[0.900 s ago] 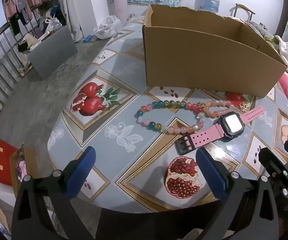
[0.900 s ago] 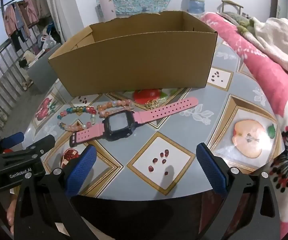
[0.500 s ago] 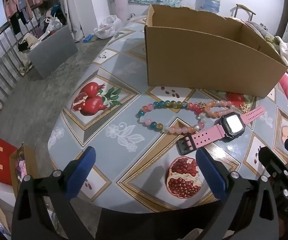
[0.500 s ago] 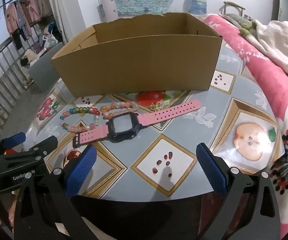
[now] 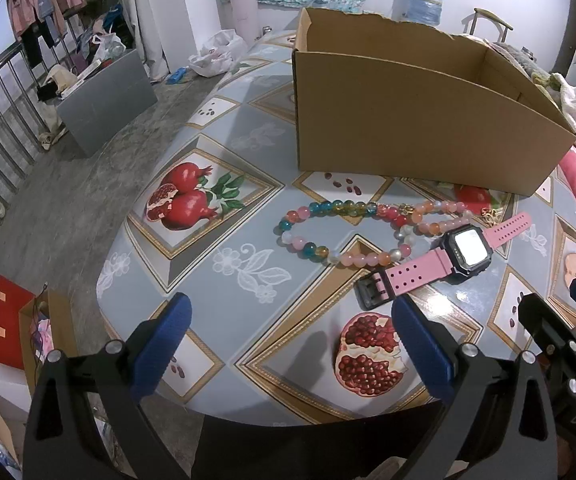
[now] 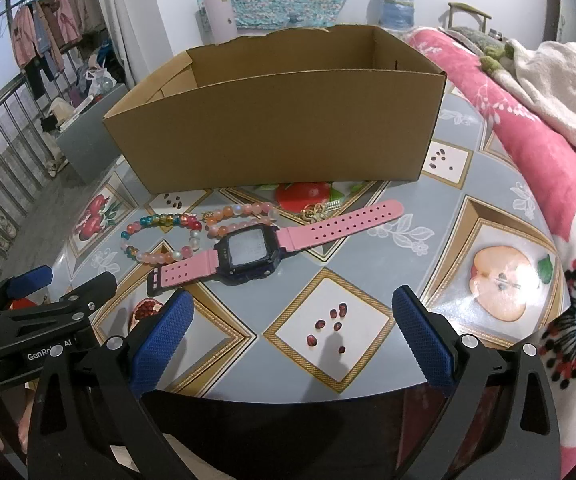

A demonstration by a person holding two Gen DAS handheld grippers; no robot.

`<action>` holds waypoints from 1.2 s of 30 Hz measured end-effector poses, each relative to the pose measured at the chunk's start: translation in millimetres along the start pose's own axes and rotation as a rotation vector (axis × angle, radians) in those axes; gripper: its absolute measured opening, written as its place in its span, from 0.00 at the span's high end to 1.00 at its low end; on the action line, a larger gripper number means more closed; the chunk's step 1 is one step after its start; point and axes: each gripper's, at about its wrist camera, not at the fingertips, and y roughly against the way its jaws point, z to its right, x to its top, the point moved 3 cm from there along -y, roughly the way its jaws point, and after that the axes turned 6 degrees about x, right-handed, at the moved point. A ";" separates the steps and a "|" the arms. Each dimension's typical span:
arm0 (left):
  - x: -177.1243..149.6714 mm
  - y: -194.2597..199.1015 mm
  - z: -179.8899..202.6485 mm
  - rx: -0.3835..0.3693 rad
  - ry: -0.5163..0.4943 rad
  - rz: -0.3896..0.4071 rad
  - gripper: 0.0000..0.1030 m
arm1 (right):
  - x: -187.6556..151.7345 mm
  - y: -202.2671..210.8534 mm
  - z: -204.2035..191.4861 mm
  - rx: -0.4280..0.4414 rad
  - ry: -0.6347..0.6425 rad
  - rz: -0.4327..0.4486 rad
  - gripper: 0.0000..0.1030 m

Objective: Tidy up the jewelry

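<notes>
Both fingers spread wide, empty: left gripper, right gripper. Pink watch at 12 o'clock on tabletop, beads at 11, cardboard box beyond. Watch light, strap floppy; grip at rigid case. Only right view showed gold trinket clearly.

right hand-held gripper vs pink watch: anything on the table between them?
Nothing. In the right wrist view, only bare tablecloth with printed seeds lies between the open right hand-held gripper and the pink watch.
</notes>
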 end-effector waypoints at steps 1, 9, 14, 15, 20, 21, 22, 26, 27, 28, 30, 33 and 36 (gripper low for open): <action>0.0 0.0 -0.2 0.000 0.000 -0.001 0.04 | 0.1 0.2 -0.2 0.000 0.000 0.000 0.08; -0.4 -3.6 -3.4 0.009 0.003 -0.007 0.04 | 0.4 0.2 0.1 0.001 0.001 0.000 0.08; -1.8 -4.4 -4.6 0.013 0.006 -0.012 0.04 | 0.3 0.2 0.2 0.001 0.000 -0.002 0.08; -2.0 -4.3 -4.6 0.012 0.006 -0.011 0.04 | 0.1 -0.2 -0.8 0.001 0.000 -0.003 0.08; -1.7 -4.4 -4.5 0.012 0.005 -0.012 0.04 | -0.3 -0.4 -1.0 0.001 0.000 -0.001 0.08; -1.8 -4.4 -4.4 0.012 0.005 -0.012 0.04 | -0.2 -0.4 -0.7 0.001 0.000 -0.003 0.08; -1.9 -4.4 -4.4 0.012 0.005 -0.012 0.04 | -0.2 -0.3 -0.5 0.001 -0.001 -0.003 0.08; -1.6 -4.3 -4.4 0.012 0.005 -0.012 0.04 | -0.7 -0.5 -0.8 0.001 -0.001 -0.005 0.08; -1.7 -4.4 -4.5 0.012 0.005 -0.012 0.04 | -0.9 -0.6 -0.7 0.002 -0.002 -0.005 0.08; -1.6 -4.3 -4.5 0.012 0.006 -0.012 0.04 | -1.0 -0.7 -0.7 0.002 -0.002 -0.005 0.08; -1.7 -4.3 -4.4 0.012 0.006 -0.012 0.04 | -1.2 -0.8 -0.6 0.002 -0.002 -0.005 0.08; -1.7 -4.3 -4.5 0.012 0.006 -0.012 0.04 | -1.0 -1.0 -1.0 0.002 -0.002 -0.005 0.08; -1.7 -4.3 -4.5 0.012 0.006 -0.012 0.04 | -0.8 -1.2 -1.2 0.000 -0.002 -0.007 0.08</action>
